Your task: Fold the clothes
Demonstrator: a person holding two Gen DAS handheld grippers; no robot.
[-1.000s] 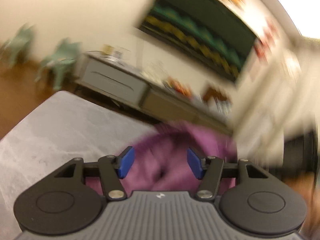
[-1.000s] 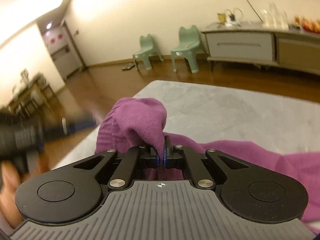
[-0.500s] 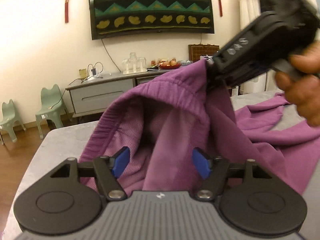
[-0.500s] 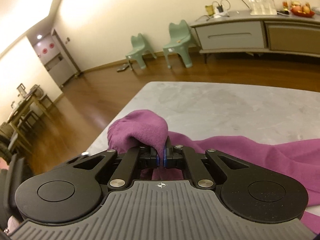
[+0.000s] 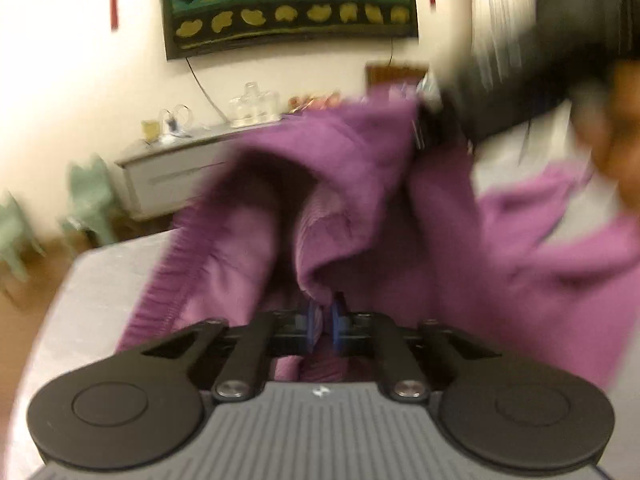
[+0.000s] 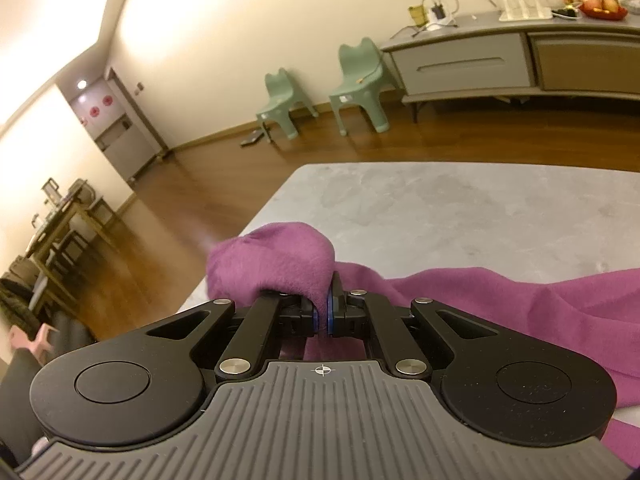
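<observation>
A purple garment point(image 5: 360, 208) with a ribbed hem is lifted off the grey marbled table point(image 5: 92, 280). My left gripper point(image 5: 323, 322) is shut on a fold of its fabric. In the left wrist view my right gripper point(image 5: 432, 120) shows blurred at the upper right, clamped on the cloth's upper edge, with a hand point(image 5: 616, 128) behind it. In the right wrist view my right gripper point(image 6: 321, 312) is shut on a bunched purple edge point(image 6: 276, 260); the rest of the garment point(image 6: 500, 300) trails to the right over the table point(image 6: 460, 216).
A grey sideboard point(image 6: 500, 64) with glassware and a fruit bowl stands by the far wall under a dark wall screen point(image 5: 288, 4). Two small green chairs point(image 6: 320, 88) sit on the wooden floor. The table's left edge point(image 6: 260, 216) lies near my right gripper.
My left gripper was open in front of the hanging cloth; now it has shut on a fold. The right gripper keeps its hold, and the left wrist view is blurred by motion.
</observation>
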